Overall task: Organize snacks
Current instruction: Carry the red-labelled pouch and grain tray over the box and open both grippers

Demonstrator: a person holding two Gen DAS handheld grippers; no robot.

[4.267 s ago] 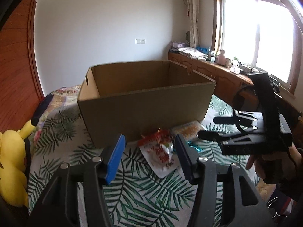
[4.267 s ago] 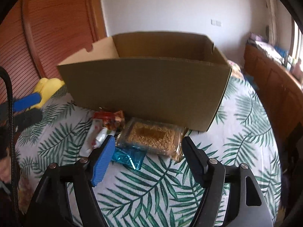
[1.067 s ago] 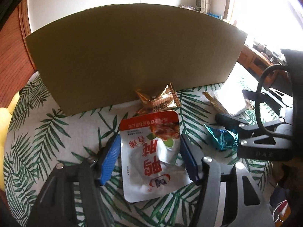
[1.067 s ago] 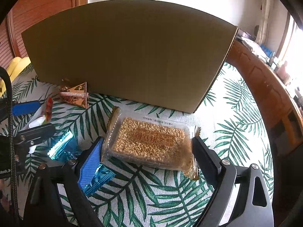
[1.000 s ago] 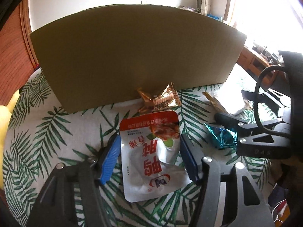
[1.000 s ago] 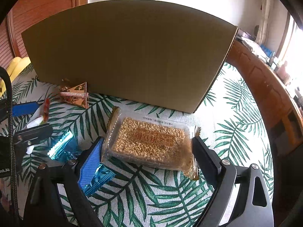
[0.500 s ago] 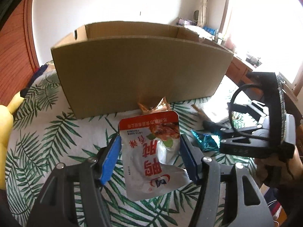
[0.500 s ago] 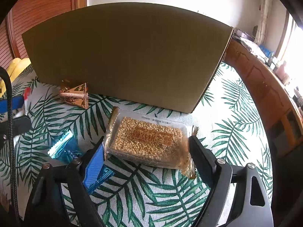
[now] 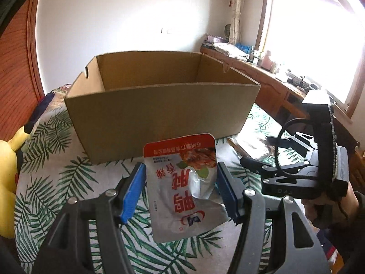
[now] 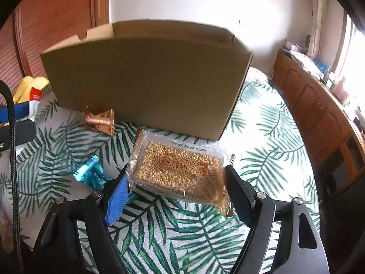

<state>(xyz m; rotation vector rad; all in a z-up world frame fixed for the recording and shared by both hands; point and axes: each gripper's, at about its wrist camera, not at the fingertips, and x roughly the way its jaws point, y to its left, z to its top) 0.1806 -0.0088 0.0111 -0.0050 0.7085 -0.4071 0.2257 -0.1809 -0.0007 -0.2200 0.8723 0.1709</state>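
Note:
My left gripper (image 9: 180, 189) is shut on a white and red snack pouch (image 9: 182, 182) and holds it up in front of the open cardboard box (image 9: 159, 114). My right gripper (image 10: 176, 190) is shut on a clear pack of sesame candy (image 10: 178, 171) and holds it just above the bed, near the box's front wall (image 10: 146, 80). The right gripper also shows at the right of the left wrist view (image 9: 255, 159). A gold triangular wrapper (image 10: 100, 121) and a blue foil wrapper (image 10: 90, 173) lie on the leaf-print cover.
The box stands on a bed with a palm-leaf cover (image 10: 262, 137). A yellow plush toy (image 9: 6, 182) lies at the left edge. A wooden cabinet (image 10: 319, 105) runs along the right under a bright window (image 9: 308, 34). A wooden wardrobe (image 10: 57, 22) is at the left.
Both grippers have closed on their snacks and lifted them. The left gripper rose well above the bed, so the box's inside now shows; the right gripper rose a little.

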